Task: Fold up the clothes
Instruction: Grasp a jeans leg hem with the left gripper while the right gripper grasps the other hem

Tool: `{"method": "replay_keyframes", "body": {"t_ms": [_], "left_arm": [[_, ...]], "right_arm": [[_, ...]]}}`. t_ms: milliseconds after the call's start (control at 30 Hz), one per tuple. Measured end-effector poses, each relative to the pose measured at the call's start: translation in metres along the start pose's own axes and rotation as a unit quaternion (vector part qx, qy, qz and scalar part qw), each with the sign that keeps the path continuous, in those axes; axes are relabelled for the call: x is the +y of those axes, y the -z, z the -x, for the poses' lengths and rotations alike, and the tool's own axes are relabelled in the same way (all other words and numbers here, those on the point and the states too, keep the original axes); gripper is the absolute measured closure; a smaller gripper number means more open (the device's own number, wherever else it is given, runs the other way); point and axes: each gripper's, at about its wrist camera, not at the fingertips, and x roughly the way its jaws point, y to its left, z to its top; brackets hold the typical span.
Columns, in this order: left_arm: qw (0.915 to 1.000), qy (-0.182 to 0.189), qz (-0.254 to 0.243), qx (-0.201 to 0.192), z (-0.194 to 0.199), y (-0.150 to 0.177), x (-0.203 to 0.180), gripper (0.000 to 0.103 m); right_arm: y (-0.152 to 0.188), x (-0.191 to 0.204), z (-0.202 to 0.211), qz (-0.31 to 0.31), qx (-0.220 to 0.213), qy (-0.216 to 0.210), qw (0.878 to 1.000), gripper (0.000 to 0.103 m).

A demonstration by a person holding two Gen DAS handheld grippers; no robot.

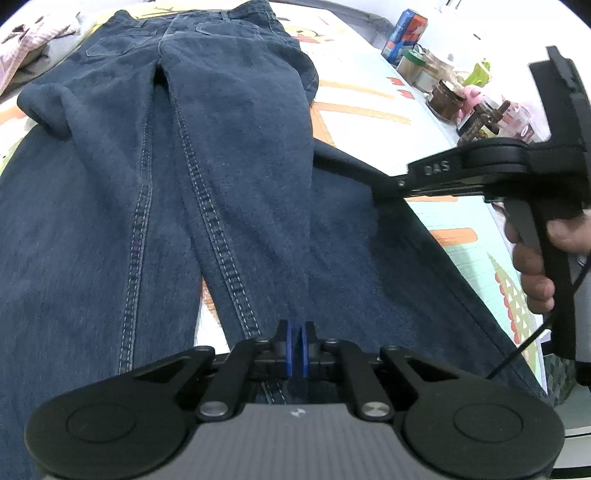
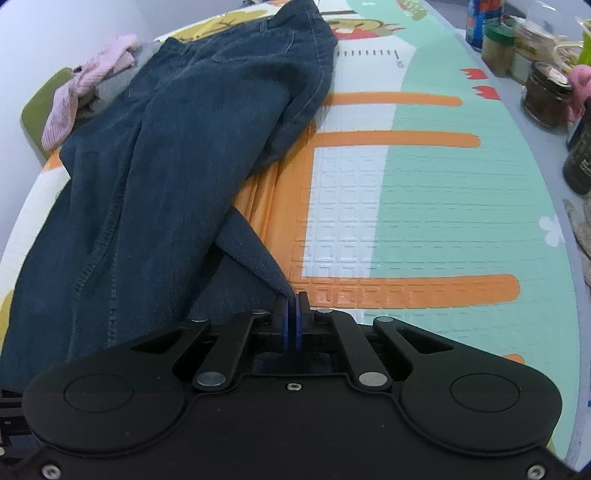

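Note:
Dark blue jeans [image 1: 229, 147] lie flat on a patterned play mat [image 1: 369, 107], waistband far away and legs running toward me. My left gripper [image 1: 297, 334] points down onto a leg near its inner seam. Its blue pads are pressed together with a thin strip of denim between them. In the right wrist view the jeans [image 2: 166, 166] lie to the left, and my right gripper [image 2: 291, 306] is shut on a lifted edge of the denim. The right gripper [image 1: 325, 158] also shows in the left wrist view, held by a hand [image 1: 535, 273] at the jeans' right edge.
Jars, bottles and a blue carton [image 1: 404, 35] crowd the mat's right border; the jars [image 2: 546, 96] show in the right wrist view too. A pink striped garment [image 2: 85, 85] is bunched at the far left, beyond the jeans. Bare mat [image 2: 424, 221] stretches right of the jeans.

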Motion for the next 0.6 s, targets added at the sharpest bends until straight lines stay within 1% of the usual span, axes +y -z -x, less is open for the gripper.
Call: {"method": "replay_keyframes", "body": {"t_ms": [300,400,600], "left_arm": [[0.9998,0.014,0.016,0.001,0.002,-0.001,0.003,0.098],[0.9998,0.013,0.014,0.002,0.001,-0.003,0.001,0.098],[0.9996,0.019,0.007,0.018,-0.005,-0.001,-0.006,0.097]], "right_arm": [[0.012,-0.027,0.027,-0.049,0.015,0.014,0.999,0.101],[0.018,-0.040,0.036,-0.069,0.024,0.033,0.997,0.101],[0.035,-0.068,0.056,-0.090,0.018,0.061,0.994,0.101]]}}
